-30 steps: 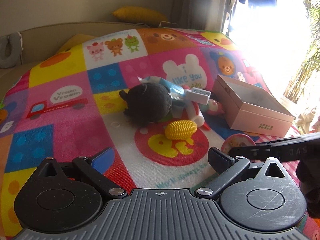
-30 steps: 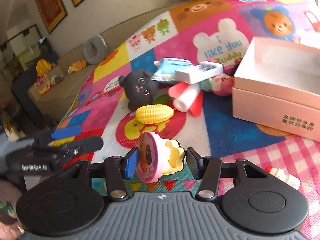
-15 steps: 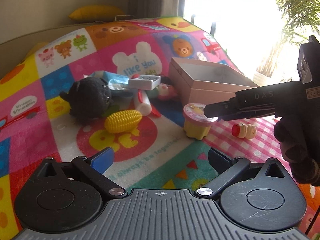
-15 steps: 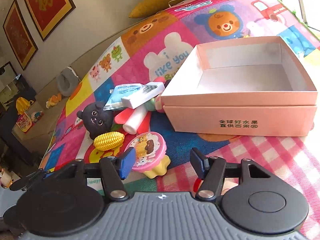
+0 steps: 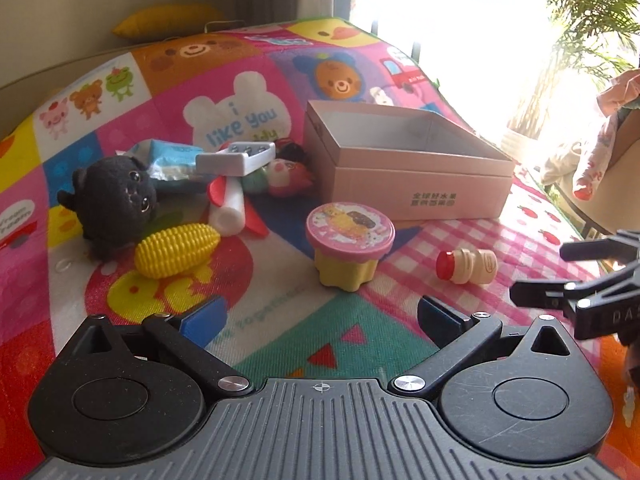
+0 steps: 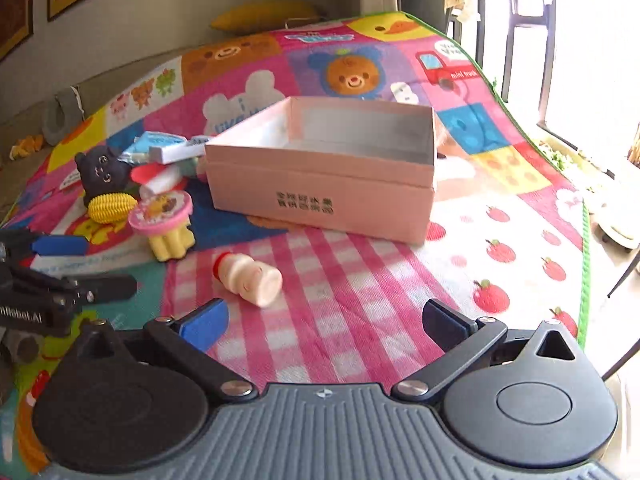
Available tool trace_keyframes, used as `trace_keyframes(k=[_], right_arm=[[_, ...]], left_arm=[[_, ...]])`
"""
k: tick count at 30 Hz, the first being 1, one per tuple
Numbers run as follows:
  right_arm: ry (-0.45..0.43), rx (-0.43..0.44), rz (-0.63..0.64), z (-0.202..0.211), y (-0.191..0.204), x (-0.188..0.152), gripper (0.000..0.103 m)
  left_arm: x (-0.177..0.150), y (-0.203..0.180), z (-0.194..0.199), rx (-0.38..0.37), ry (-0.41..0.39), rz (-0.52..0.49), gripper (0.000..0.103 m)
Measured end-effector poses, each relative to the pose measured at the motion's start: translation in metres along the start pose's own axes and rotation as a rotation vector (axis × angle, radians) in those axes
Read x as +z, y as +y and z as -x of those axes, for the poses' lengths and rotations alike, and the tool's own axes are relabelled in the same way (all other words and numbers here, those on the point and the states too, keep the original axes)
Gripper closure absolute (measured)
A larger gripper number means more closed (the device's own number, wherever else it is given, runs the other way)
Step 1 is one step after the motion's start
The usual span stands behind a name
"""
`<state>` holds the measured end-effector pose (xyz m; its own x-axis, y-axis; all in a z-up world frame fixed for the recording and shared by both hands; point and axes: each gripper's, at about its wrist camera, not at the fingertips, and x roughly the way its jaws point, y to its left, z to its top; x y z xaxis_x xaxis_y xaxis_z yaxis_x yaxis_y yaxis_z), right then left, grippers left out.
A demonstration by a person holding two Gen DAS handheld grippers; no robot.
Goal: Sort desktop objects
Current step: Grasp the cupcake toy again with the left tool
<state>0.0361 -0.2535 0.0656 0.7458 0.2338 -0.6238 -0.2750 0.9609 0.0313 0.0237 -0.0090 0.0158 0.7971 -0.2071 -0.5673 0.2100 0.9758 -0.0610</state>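
While your left gripper [image 5: 320, 312] and right gripper [image 6: 322, 318] hover spread and unloaded, the small bottle [image 6: 248, 280] lies beside the pink box [image 6: 320, 184].

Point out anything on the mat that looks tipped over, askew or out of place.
The small bottle with a red cap lies on its side on the pink checked patch, apart from the other toys. The pink-lidded cup stands tilted. The pink box sits empty.

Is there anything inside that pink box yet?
The pink box looks empty: bare pale floor and inner walls show in both views. The strip of floor just behind its near wall is hidden, so something small there could go unseen.
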Motion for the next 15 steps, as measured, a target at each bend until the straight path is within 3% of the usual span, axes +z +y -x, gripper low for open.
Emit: trace_keyframes(k=[4, 9, 15], right_arm=[[0.041, 0.013, -0.083, -0.001, -0.011, -0.01, 0.0], [0.02, 0.002, -0.156, 0.0, -0.013, -0.013, 0.0], [0.031, 0.009, -0.111, -0.001, -0.009, -0.013, 0.0]], left_arm=[[0.018, -0.011, -0.017, 0.057, -0.079, -0.022, 0.0], [0.03, -0.025, -0.041, 0.029, -0.046, -0.043, 0.0], [0.028, -0.031, -0.04, 0.059, -0.088, -0.062, 0.002]])
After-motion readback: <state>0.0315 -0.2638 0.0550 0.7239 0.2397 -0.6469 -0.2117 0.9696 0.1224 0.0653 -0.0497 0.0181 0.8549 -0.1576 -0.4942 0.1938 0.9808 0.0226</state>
